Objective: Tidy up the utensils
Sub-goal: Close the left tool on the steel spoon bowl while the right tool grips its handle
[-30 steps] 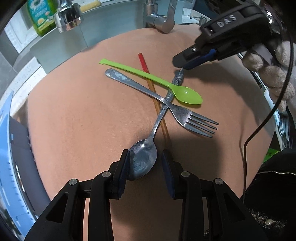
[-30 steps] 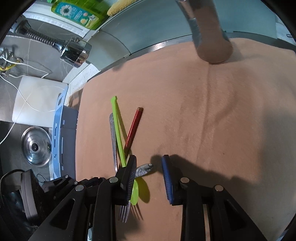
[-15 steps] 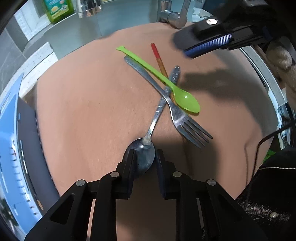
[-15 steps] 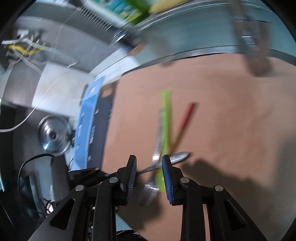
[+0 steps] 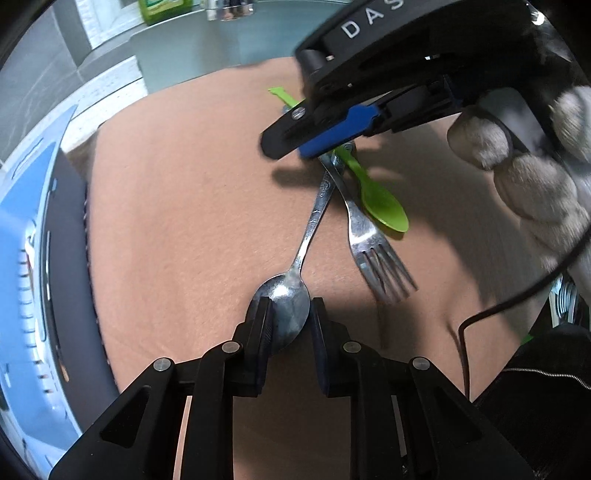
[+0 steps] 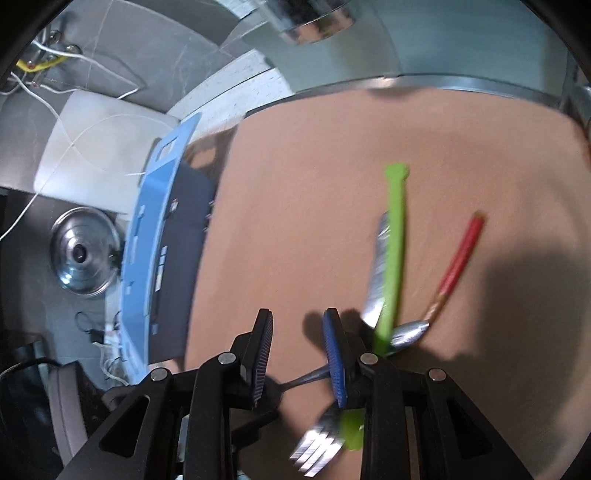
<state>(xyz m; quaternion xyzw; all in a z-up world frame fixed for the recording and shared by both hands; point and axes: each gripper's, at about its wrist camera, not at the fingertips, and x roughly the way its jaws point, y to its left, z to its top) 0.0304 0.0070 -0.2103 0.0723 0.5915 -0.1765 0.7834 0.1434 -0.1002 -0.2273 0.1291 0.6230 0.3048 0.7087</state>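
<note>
On the brown mat a metal spoon, a metal fork and a green plastic spoon lie crossed. My left gripper is shut on the metal spoon's bowl, which rests on the mat. My right gripper hovers just above the crossed handles, held by a gloved hand. In the right wrist view that gripper is open with only mat between its pads. The green spoon, the fork tines and a red-tipped stick lie to its right.
A blue rack runs along the mat's left edge, with a steel pot lid beyond it. A faucet and the sink rim sit past the far edge. A black cable hangs at the right.
My left jaws have closed onto the spoon bowl. The right gripper has swung left across the utensils and now sits low over their handles.
</note>
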